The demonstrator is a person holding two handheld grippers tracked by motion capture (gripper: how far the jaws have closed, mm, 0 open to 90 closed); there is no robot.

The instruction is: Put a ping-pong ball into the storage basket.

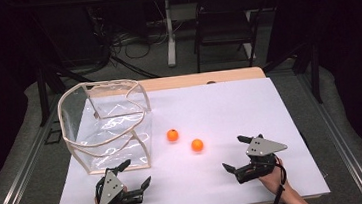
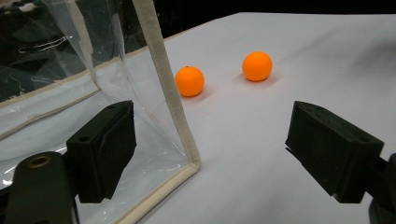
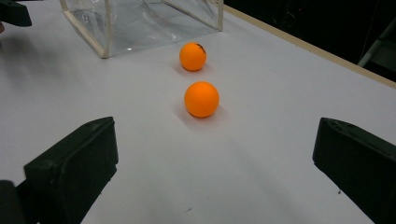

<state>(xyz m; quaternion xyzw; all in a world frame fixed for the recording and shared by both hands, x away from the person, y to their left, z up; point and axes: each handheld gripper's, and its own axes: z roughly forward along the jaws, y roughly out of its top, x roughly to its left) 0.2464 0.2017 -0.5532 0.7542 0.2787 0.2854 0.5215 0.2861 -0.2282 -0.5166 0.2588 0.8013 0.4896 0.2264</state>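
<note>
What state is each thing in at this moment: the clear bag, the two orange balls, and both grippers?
Clear bag: upright on the table, mouth open, nothing inside.
Ball nearer the bag: loose on the table, outside the bag, untouched.
Ball nearer the right gripper: loose on the table, untouched.
Left gripper: open, holding nothing.
Right gripper: open, holding nothing.

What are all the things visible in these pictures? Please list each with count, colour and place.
ball: 2, orange, on the white surface right of the bag; one nearer the bag, one nearer the right tool
bag: 1, clear plastic with beige trim, open-topped, left part of the table
table cover: 1, white, over the wooden table
chair: 1, dark, behind the table
left tool: 1, black, jaws open, near edge by the bag
right tool: 1, black, jaws open, near the right ball
</note>
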